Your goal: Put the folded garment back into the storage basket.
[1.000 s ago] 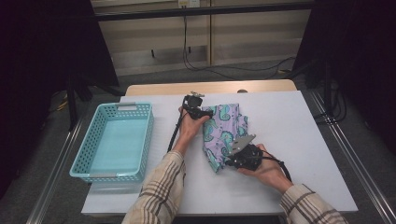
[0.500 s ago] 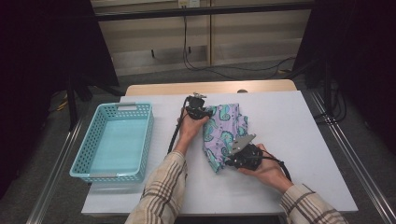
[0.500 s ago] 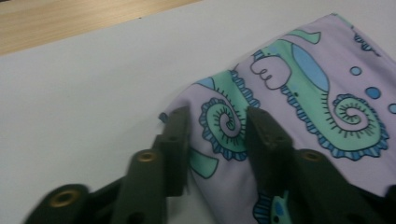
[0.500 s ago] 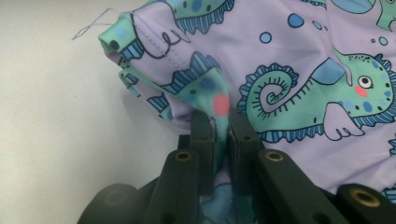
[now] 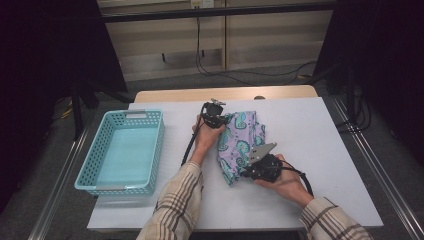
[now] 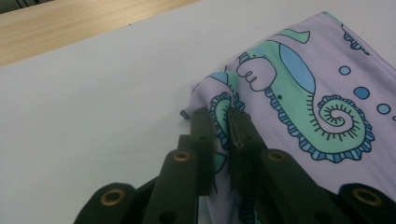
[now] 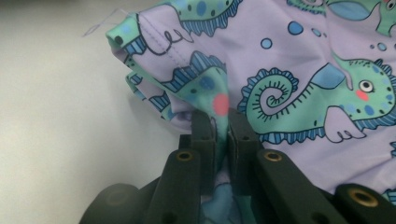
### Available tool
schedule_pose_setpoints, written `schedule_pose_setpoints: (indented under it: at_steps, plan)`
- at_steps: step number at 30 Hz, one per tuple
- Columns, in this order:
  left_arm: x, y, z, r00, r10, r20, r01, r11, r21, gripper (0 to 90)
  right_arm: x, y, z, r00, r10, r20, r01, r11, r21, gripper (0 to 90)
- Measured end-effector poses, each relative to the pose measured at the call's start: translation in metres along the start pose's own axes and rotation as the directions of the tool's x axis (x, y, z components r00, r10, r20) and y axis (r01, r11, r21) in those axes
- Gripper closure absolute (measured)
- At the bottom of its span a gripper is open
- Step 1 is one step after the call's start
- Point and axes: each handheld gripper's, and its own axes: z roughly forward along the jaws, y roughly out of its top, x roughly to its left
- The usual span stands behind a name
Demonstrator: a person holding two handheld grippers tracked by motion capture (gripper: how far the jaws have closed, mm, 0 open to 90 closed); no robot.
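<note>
Both grippers pinch the seahorse-print cloth [image 5: 242,140] on the white table [image 5: 310,130].
Left gripper [image 5: 218,120], jaws just closed, clamps its far corner; right gripper [image 5: 246,172], palm-up hand, clamps the near edge.

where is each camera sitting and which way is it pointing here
High view: above the person's side, looking forward and down on the table, the basket and the cloth; both forearms, left gripper, right gripper.
Left gripper view: on the left gripper, looking along its jaws, closed on the cloth edge.
Right gripper view: on the right gripper, jaws pinching the cloth.
Shared: the seahorse-print cloth and white table.
</note>
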Motion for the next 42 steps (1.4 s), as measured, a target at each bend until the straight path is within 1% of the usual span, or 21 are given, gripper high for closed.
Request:
schedule_pose_setpoints:
  at_steps: [1, 2, 3, 4, 6, 7, 8, 9, 11, 16, 17, 18, 19, 20, 23, 28, 29, 32, 39, 40, 42]
  plan:
    - [0.000, 0.000, 0.001, 1.0000, -0.004, 0.006, 0.004, 0.9999, -0.010, 82.1, 0.000, 0.000, 0.000, 1.0000, 0.000, 0.000, 0.000, 1.000, 0.000, 84.3]
    - [0.001, 0.001, -0.002, 1.0000, 0.005, 0.003, -0.005, 1.0000, 0.003, 82.2, -0.001, 0.000, -0.002, 0.9999, 0.008, -0.007, -0.008, 1.000, -0.019, 84.3]
    - [0.001, 0.002, -0.002, 1.0000, -0.006, 0.005, 0.006, 1.0000, -0.001, 82.2, -0.001, 0.000, -0.002, 0.9999, 0.008, -0.007, -0.008, 1.000, -0.019, 84.3]
    - [0.000, 0.002, -0.003, 0.9998, -0.018, 0.000, 0.018, 0.9997, -0.015, 82.2, -0.001, 0.001, -0.003, 1.0000, 0.006, -0.005, -0.006, 1.000, -0.020, 84.3]
    - [0.000, 0.005, -0.006, 0.9998, -0.016, 0.011, 0.016, 0.9996, -0.021, 82.2, -0.001, 0.001, -0.005, 0.9998, 0.018, -0.006, -0.018, 0.999, -0.036, 84.3]
    - [0.000, 0.006, -0.007, 0.9999, -0.012, 0.003, 0.012, 0.9995, -0.029, 82.2, -0.001, 0.002, -0.007, 0.9997, 0.024, -0.004, -0.024, 0.999, -0.041, 84.3]
    - [-0.001, 0.006, -0.008, 0.9997, -0.024, 0.007, 0.024, 0.9989, -0.039, 82.2, -0.001, 0.002, -0.008, 0.9998, 0.022, -0.003, -0.022, 0.998, -0.051, 84.3]
    - [-0.001, 0.008, -0.009, 0.9998, -0.017, 0.005, 0.017, 0.9994, -0.031, 82.2, -0.001, 0.002, -0.010, 0.9997, 0.023, 0.002, -0.023, 0.998, -0.056, 84.3]
    - [-0.002, 0.009, -0.011, 0.9996, -0.027, 0.009, 0.027, 0.9987, -0.043, 82.2, -0.002, 0.003, -0.013, 0.9998, 0.020, 0.002, -0.020, 0.997, -0.071, 84.4]
    - [-0.004, 0.013, -0.015, 0.9998, -0.018, 0.010, 0.018, 0.9989, -0.043, 82.2, -0.004, 0.006, -0.022, 0.9994, 0.030, 0.016, -0.029, 0.995, -0.099, 84.4]
    - [-0.005, 0.013, -0.014, 0.9997, -0.025, 0.009, 0.025, 0.9986, -0.048, 82.2, -0.004, 0.006, -0.023, 0.9994, 0.032, 0.011, -0.031, 0.994, -0.104, 84.4]
    - [-0.004, 0.014, -0.016, 0.9998, -0.019, 0.007, 0.019, 0.9989, -0.043, 82.3, -0.004, 0.006, -0.023, 0.9995, 0.027, 0.013, -0.026, 0.994, -0.106, 84.4]
    - [-0.005, 0.015, -0.016, 0.9995, -0.029, 0.011, 0.029, 0.9981, -0.054, 82.3, -0.004, 0.006, -0.024, 0.9993, 0.033, 0.019, -0.031, 0.994, -0.105, 84.4]
    - [-0.006, 0.016, -0.018, 0.9996, -0.025, 0.013, 0.026, 0.9978, -0.061, 82.2, -0.004, 0.006, -0.024, 0.9992, 0.037, 0.016, -0.035, 0.993, -0.110, 84.4]
    - [-0.007, 0.018, -0.020, 0.9995, -0.024, 0.018, 0.025, 0.9980, -0.058, 82.3, -0.004, 0.007, -0.026, 0.9992, 0.036, 0.015, -0.034, 0.993, -0.114, 84.4]
    - [-0.009, 0.023, -0.024, 0.9997, -0.023, 0.009, 0.023, 0.9977, -0.064, 82.2, -0.005, 0.010, -0.033, 0.9990, 0.043, 0.015, -0.040, 0.988, -0.147, 84.4]
    - [-0.010, 0.026, -0.026, 0.9999, -0.010, 0.012, 0.011, 0.9979, -0.063, 82.3, -0.005, 0.010, -0.035, 0.9988, 0.045, 0.017, -0.042, 0.988, -0.151, 84.4]
    - [-0.012, 0.031, -0.030, 0.9999, -0.014, 0.010, 0.014, 0.9970, -0.076, 82.3, -0.005, 0.011, -0.039, 0.9987, 0.048, 0.019, -0.044, 0.985, -0.168, 84.4]
    - [-0.010, 0.036, -0.038, 0.9999, -0.003, 0.011, 0.004, 0.9962, -0.087, 82.3, -0.003, 0.016, -0.048, 0.9988, 0.037, 0.032, -0.030, 0.980, -0.196, 84.5]
    - [-0.010, 0.037, -0.039, 0.9998, -0.013, 0.013, 0.015, 0.9952, -0.097, 82.3, -0.003, 0.018, -0.051, 0.9990, 0.034, 0.030, -0.027, 0.978, -0.208, 84.5]
    - [-0.010, 0.038, -0.041, 0.9999, -0.011, 0.012, 0.013, 0.9957, -0.092, 82.3, -0.003, 0.019, -0.053, 0.9987, 0.043, 0.028, -0.036, 0.975, -0.219, 84.5]
